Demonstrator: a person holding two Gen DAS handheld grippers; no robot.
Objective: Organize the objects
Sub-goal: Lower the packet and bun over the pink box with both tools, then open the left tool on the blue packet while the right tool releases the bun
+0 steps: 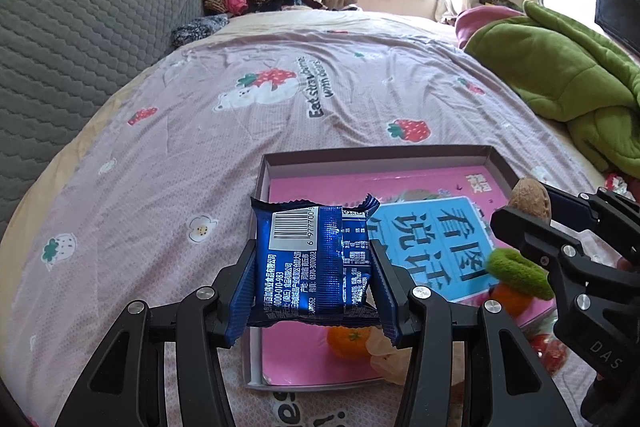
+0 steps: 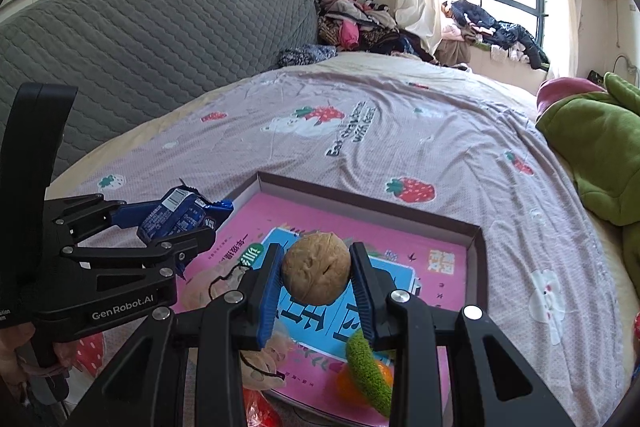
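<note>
A bed with a pink strawberry-print sheet filled most of both views, a grey quilted headboard at upper left and a green blanket at the right edge. On the sheet in the lower middle lay a shallow open box lined with a pink and blue printed sheet; an orange and a green knitted piece sat toward the box's near side.

The left gripper was at bottom centre of the left wrist view, above the box's left part, its jaws clamped on a blue snack packet with the barcode facing up. The right gripper was at bottom centre of its own view, above the blue print, its jaws pressed against both sides of a walnut.
</note>
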